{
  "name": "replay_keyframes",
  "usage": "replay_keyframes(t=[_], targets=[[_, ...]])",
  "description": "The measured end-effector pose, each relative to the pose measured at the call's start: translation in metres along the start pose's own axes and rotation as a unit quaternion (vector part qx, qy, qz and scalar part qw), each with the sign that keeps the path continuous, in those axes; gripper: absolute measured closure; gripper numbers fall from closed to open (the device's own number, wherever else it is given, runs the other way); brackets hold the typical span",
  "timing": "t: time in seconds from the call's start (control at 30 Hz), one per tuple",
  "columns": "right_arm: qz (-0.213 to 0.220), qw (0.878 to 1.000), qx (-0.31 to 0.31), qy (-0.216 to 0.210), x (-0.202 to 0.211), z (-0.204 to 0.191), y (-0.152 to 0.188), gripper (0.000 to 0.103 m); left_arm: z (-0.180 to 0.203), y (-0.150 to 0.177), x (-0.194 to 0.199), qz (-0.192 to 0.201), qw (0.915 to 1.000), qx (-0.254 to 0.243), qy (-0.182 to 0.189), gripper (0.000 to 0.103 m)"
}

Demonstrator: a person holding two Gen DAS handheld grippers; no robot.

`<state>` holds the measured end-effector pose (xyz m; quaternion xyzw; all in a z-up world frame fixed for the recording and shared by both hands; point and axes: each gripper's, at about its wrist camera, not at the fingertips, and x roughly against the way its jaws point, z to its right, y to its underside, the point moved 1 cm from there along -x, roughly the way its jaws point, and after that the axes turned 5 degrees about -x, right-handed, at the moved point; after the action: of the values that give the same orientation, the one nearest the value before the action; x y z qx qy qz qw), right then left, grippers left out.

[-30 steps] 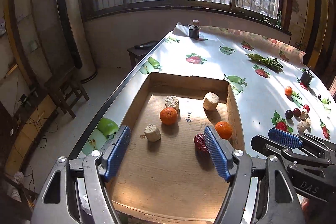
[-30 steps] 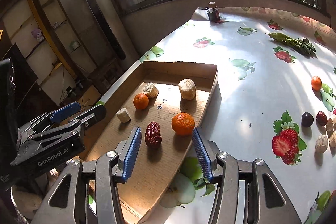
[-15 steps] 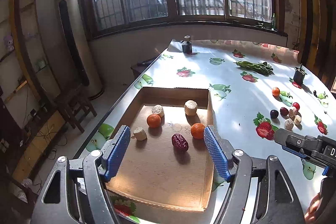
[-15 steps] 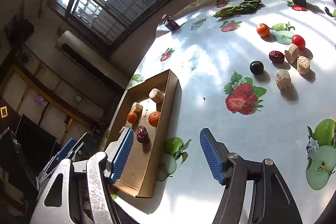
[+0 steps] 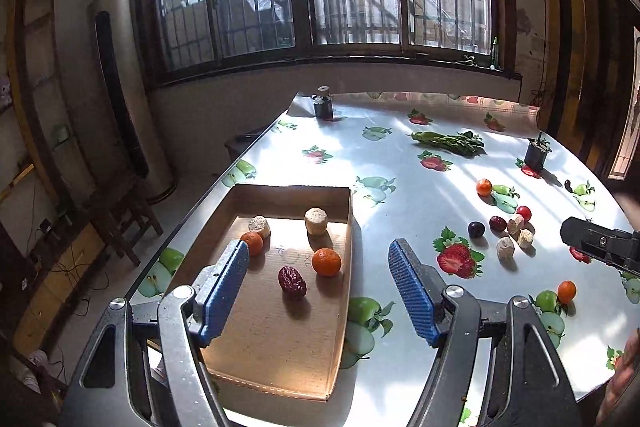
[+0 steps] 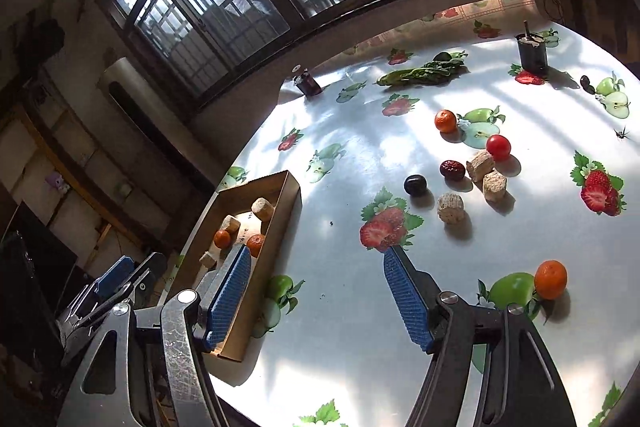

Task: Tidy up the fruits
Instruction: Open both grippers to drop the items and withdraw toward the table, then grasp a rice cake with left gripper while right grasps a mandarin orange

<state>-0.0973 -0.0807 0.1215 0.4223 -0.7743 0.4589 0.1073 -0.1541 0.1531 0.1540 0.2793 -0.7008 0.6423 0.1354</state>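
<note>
A shallow cardboard tray (image 5: 280,355) (image 6: 294,187) lies at the table's left edge. It holds two oranges (image 5: 326,261), a red date (image 5: 292,281) and pale round pieces (image 5: 315,221). My left gripper (image 5: 316,291) is open and empty above the tray's right wall. My right gripper (image 6: 316,291) is open and empty above bare table right of the tray. Loose on the table are an orange (image 6: 551,279), a dark plum (image 6: 415,185), a red date (image 6: 452,169), a red tomato (image 6: 499,147), another orange (image 6: 445,121) and pale pieces (image 6: 450,207).
The table (image 5: 400,195) has a glossy fruit-print cloth. Green vegetables (image 5: 448,142), a dark cup (image 5: 536,154) and a small jar (image 5: 323,105) stand at the far side. The floor drops off left of the tray. The right gripper shows in the left wrist view (image 5: 600,241).
Both grippers have pulled back and up from the tray. The right gripper has swung right, off the tray and over the open table. The fruits in the tray have not moved.
</note>
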Motion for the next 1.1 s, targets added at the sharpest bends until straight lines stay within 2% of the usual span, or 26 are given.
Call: replay_keyframes(t=[0.13,0.27,0.37,0.43,0.5,0.57,0.63,0.7,0.8,0.87,1.03,1.1], targets=[[0.033,0.998,0.035,0.042,0.044,0.016,-0.028,0.03,0.012,-0.007,0.001,-0.003,0.9996,0.009,0.028,0.031],[0.063,0.991,0.044,0.105,0.086,0.041,-0.06,0.03,0.028,-0.015,0.001,-0.006,0.9982,0.002,0.059,0.031],[0.08,0.979,0.063,0.178,0.115,0.056,-0.086,0.028,0.04,-0.018,0.001,-0.008,0.997,-0.007,0.077,0.03],[0.099,0.973,0.063,0.198,0.135,0.07,-0.104,0.027,0.049,-0.016,-0.002,-0.006,0.997,-0.017,0.076,0.029],[0.114,0.964,0.069,0.229,0.147,0.083,-0.117,0.014,0.058,-0.011,-0.009,-0.016,0.9962,-0.022,0.082,0.029],[0.121,0.955,0.075,0.262,0.149,0.097,-0.124,0.014,0.066,-0.004,-0.017,-0.031,0.9943,-0.022,0.1,0.029],[0.114,0.958,0.062,0.254,0.145,0.116,-0.122,0.013,0.073,0.001,-0.026,-0.038,0.994,-0.025,0.099,0.029],[0.086,0.969,0.038,0.228,0.128,0.136,-0.114,0.013,0.08,0.002,-0.037,-0.06,0.9925,-0.028,0.103,0.029],[0.038,0.977,0.013,0.209,0.092,0.16,-0.096,0.014,0.087,0.001,-0.044,-0.063,0.9903,-0.036,0.119,0.029],[0.018,0.982,0.012,0.189,0.071,0.164,-0.079,0.014,0.092,0.003,-0.051,-0.068,0.9894,-0.045,0.12,0.029],[-0.036,0.987,0.032,0.155,0.031,0.159,-0.035,0.018,0.105,0.015,-0.079,-0.113,0.9812,-0.048,0.149,0.029],[-0.054,0.985,0.05,0.159,0.021,0.154,-0.022,0.033,0.112,0.014,-0.087,-0.118,0.979,-0.049,0.158,0.029]])
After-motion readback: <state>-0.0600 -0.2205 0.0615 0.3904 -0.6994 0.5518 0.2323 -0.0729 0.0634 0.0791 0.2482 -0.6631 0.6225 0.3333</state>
